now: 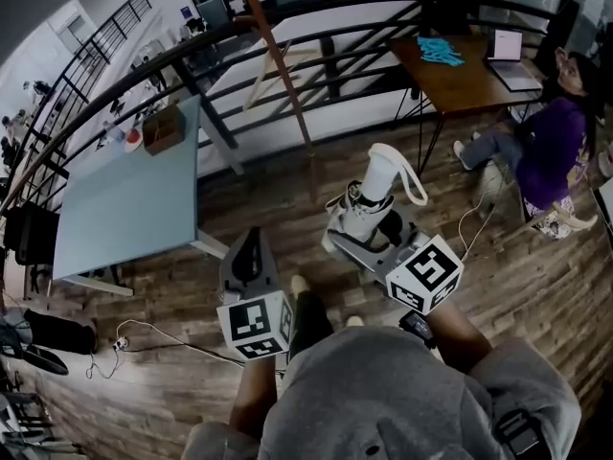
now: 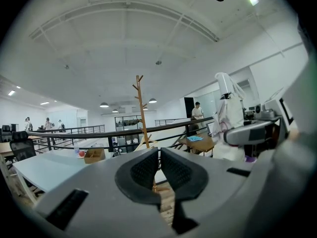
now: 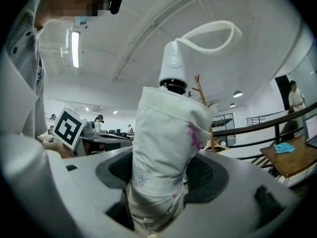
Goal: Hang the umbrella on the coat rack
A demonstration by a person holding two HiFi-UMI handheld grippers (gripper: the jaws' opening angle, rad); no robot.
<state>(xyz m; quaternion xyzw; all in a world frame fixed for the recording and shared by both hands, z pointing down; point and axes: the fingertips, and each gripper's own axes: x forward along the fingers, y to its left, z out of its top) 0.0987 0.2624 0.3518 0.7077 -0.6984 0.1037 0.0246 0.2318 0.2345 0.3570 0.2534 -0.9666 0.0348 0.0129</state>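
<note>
A folded white umbrella with a white handle and loop strap stands upright in my right gripper, which is shut on its fabric body. In the right gripper view the umbrella fills the gap between the jaws, handle and strap on top. The wooden coat rack rises ahead by the railing, beyond both grippers; it also shows as a coat rack with short pegs. My left gripper is level with the right, to its left, shut and holding nothing.
A black railing curves behind the rack. A pale blue table with a cardboard box stands at the left. A wooden desk with a laptop and a seated person are at the right. Cables lie on the wooden floor.
</note>
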